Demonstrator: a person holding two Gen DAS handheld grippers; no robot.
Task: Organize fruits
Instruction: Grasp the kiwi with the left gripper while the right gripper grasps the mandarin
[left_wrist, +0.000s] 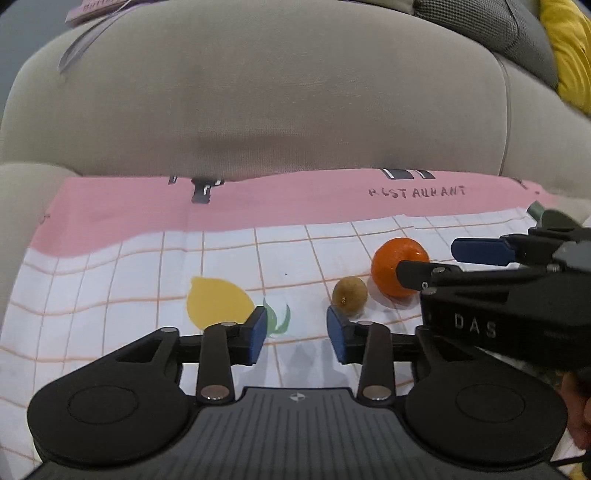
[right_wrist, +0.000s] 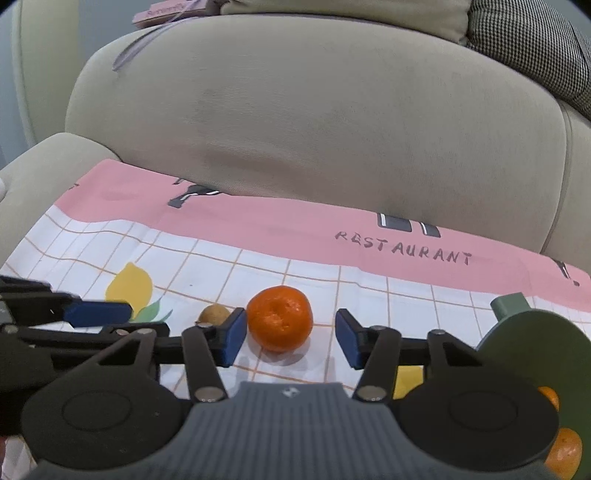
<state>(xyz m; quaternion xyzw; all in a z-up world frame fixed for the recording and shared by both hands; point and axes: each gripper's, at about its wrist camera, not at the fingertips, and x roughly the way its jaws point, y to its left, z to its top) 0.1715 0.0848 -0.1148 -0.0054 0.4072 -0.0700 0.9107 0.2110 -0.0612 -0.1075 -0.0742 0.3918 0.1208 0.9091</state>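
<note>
A: Start at the fingers. What has the right gripper (right_wrist: 290, 338) got?

B: Nothing gripped. Its blue pads (right_wrist: 232, 338) stand apart on either side of the mandarin (right_wrist: 279, 318), which sits on the cloth between them. The left pad looks just beside the peel and the right one shows a clear gap, so I'd call it released, bracketing the fruit and not squeezing it.

A: And the left gripper (left_wrist: 295, 334)?

B: Also released and empty. The kiwi (left_wrist: 349, 295) lies just beyond its right pad (left_wrist: 337, 334), not between the two. Bare checked cloth shows in the gap.

A: So both fruits are loose?

B: Yes, kiwi and mandarin rest near each other on the printed tablecloth (right_wrist: 369, 295), white squares with a pink band reading "RESTAURANT", spread over a beige sofa seat (left_wrist: 258, 110).

A: Any container?

B: At the right edge of the right wrist view there is a dark green dish or lid (right_wrist: 532, 354) with a small handle. I can't tell which it is. Two orange fruits (right_wrist: 563, 452) peek out below it, partly hidden, probably more mandarins already gathered there.

A: Progress, then?

B: My guess is partway: some fruit appears sorted by the green piece, while this mandarin and the kiwi remain to be moved. The mandarin looks next.
</note>
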